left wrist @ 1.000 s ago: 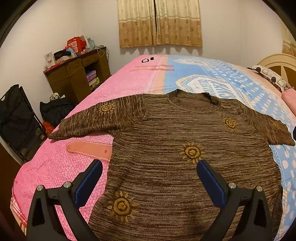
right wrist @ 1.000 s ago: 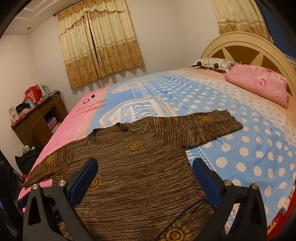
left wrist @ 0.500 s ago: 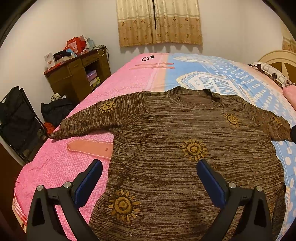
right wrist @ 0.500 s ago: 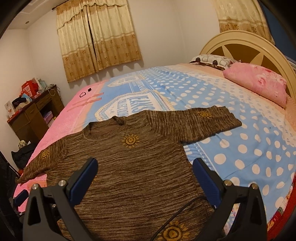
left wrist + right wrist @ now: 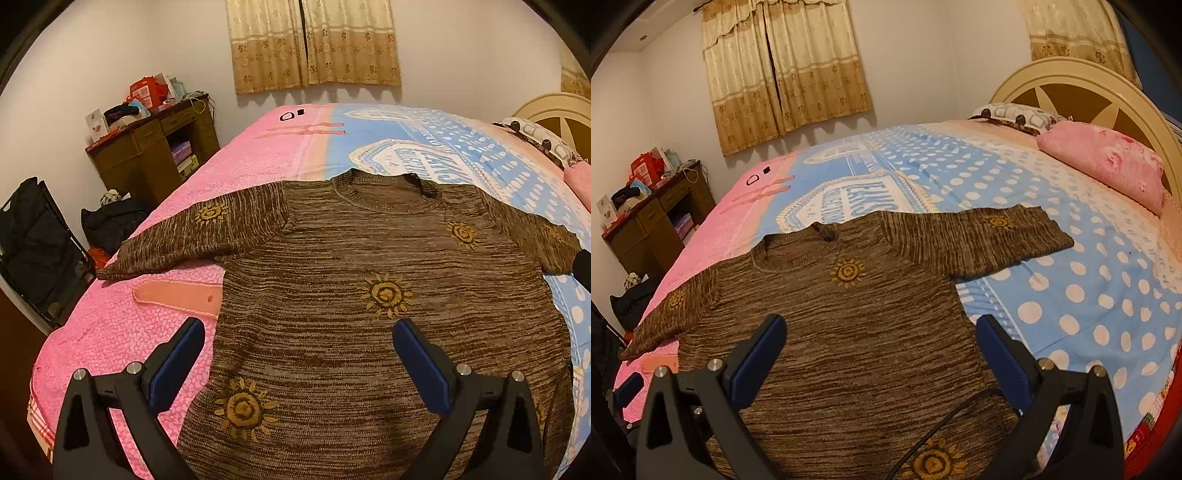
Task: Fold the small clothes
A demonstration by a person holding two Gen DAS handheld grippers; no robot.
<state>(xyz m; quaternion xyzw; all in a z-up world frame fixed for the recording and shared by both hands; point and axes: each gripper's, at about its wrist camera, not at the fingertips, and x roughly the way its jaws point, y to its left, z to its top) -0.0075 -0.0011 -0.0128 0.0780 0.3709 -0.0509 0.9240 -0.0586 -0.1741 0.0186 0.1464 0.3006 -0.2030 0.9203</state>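
Brown knitted sweater with yellow suns (image 5: 369, 295) | flat mid-frame on bed (image 5: 1089, 295), unfolded | left tongs (image 5: 297, 350), right tongs (image 5: 881, 343) released, hovering | every fold remains

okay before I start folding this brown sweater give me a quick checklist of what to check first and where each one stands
1. Sweater spread flat on the bed, front up: ok.
2. Both sleeves out to the sides, not tucked under: ok; left sleeve, right sleeve.
3. Left gripper open and empty: ok, its fingers are wide apart above the hem area.
4. Right gripper open and empty: ok.
5. Cable lying across the lower sweater near the right gripper: not ok, it could snag in a fold.
6. Hem edge straight: cannot tell, the grippers hide it.
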